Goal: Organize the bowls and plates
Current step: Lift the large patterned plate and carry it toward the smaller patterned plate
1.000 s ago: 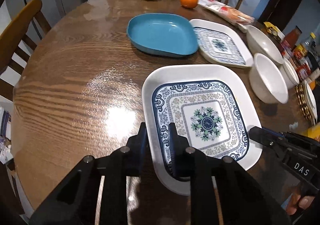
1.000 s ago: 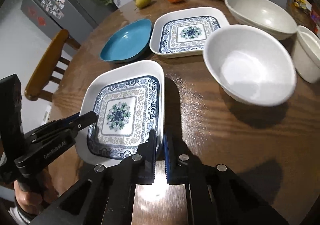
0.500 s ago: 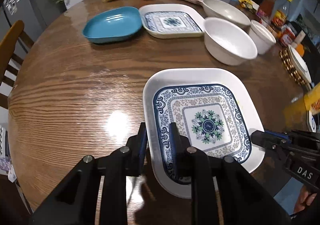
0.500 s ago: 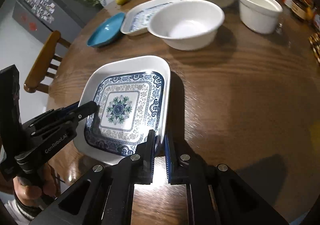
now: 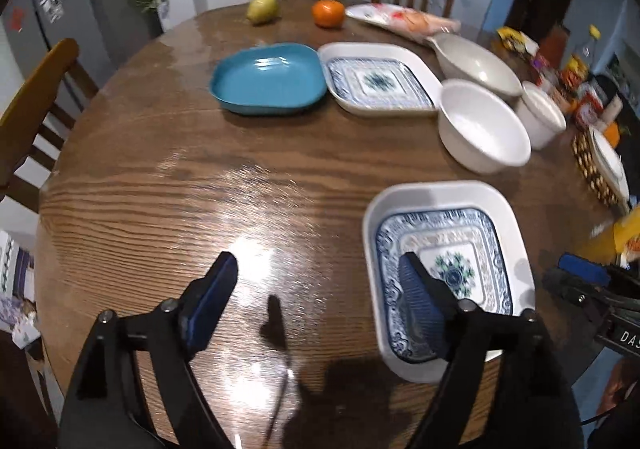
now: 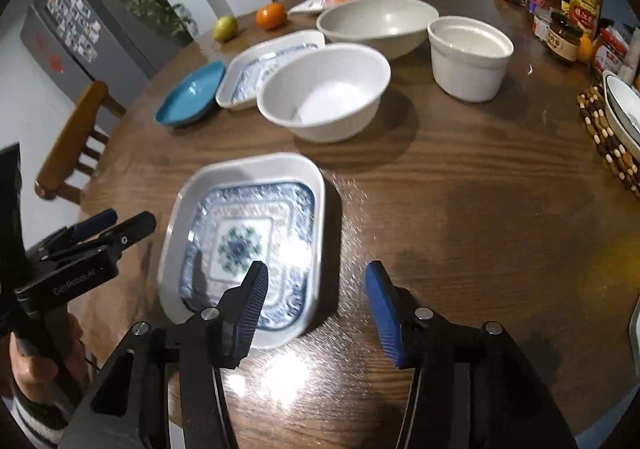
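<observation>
A square white plate with a blue pattern (image 5: 452, 233) (image 6: 248, 209) lies flat on the round wooden table (image 5: 200, 177), near its front edge. My left gripper (image 5: 316, 289) is opening. The plate's left rim sits between its fingers, and neither pad presses on it. My right gripper (image 6: 316, 297) is opening too, with the plate's right rim between its fingers and untouched. Each gripper shows in the other's view, the left gripper (image 6: 116, 223) beside the plate and the right gripper (image 5: 572, 273) past its far side. Farther back stand a blue plate (image 5: 268, 79), a second patterned plate (image 5: 380, 79) and a white bowl (image 5: 480, 129).
A larger grey bowl (image 6: 376, 21) and a white pot (image 6: 468, 57) stand at the back right. A pear (image 5: 262, 8), an orange (image 5: 328, 13) and a food packet (image 5: 400, 17) lie at the far edge. Jars and a beaded mat (image 6: 608, 141) with a dish line the right side. Chairs ring the table.
Both grippers were shut on the patterned plate's rims and moved it toward the table's near edge. Now both have let go and their jaws have spread. The plate rests on the table.
</observation>
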`<state>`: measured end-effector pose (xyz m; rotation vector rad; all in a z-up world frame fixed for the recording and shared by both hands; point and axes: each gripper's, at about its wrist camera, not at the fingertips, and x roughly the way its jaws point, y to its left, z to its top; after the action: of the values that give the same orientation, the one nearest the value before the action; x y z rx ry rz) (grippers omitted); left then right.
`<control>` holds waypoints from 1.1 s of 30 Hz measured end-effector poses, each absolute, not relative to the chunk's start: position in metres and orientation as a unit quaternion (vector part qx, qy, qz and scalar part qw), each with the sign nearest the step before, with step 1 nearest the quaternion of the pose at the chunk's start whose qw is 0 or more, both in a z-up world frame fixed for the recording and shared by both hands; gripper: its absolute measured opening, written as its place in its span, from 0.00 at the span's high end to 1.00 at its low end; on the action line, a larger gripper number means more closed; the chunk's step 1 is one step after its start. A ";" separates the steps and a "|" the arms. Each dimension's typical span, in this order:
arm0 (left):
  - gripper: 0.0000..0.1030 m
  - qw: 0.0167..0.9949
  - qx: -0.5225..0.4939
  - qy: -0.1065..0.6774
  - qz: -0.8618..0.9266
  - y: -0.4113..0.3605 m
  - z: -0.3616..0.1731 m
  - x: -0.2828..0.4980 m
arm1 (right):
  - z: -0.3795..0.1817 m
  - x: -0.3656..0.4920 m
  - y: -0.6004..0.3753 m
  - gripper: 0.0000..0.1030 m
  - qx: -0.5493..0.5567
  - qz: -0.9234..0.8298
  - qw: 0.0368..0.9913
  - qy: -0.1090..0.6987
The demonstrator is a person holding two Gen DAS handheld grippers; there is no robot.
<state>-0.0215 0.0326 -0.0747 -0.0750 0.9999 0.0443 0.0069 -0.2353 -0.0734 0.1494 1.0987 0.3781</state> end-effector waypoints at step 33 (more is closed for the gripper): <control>0.32 0.841 -0.117 0.527 -0.037 0.040 -0.091 0.154 | -0.029 0.203 -0.162 0.50 0.073 0.208 0.814 0.537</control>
<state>0.1540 0.0396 -0.0908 -0.2463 1.1133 -0.0787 0.2027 -0.1616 -0.0287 0.1559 1.1467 0.4439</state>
